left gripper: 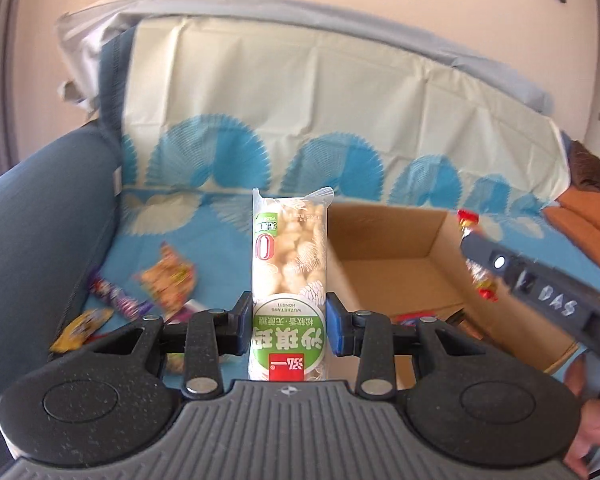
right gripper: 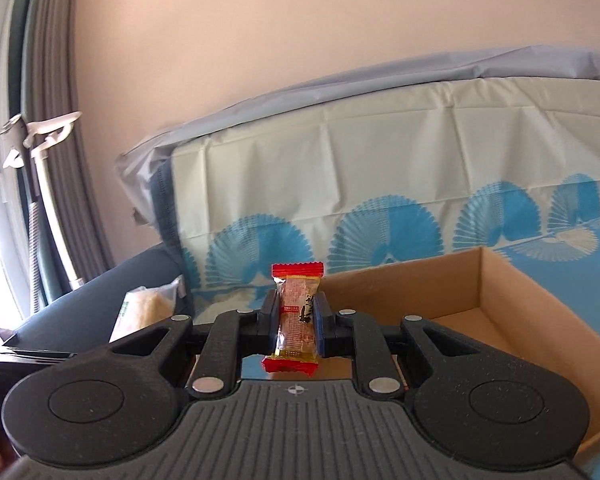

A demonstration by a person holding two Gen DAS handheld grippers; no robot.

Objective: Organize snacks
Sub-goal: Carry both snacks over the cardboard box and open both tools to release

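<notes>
left gripper [left gripper: 287,330]: gripping tall green-and-white sachima pack [left gripper: 288,276], upright, left of cardboard box [left gripper: 396,276] | right gripper [right gripper: 298,326]: clamping small red-ended candy [right gripper: 297,316] near box | loose snack packets [left gripper: 140,292]: lying left of box

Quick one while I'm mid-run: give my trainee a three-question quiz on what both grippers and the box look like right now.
1. True or false: the left gripper is empty.
2. What does the right gripper grip? A) purple bar B) small red-ended candy C) nothing
3. Fill in: the cardboard box stands on the ____-patterned cloth.

Key
1. False: it is shut on the green-and-white puffed snack pack.
2. B, the small red-ended candy.
3. Blue fan; loose snack wrappers lie left of the box.
</notes>
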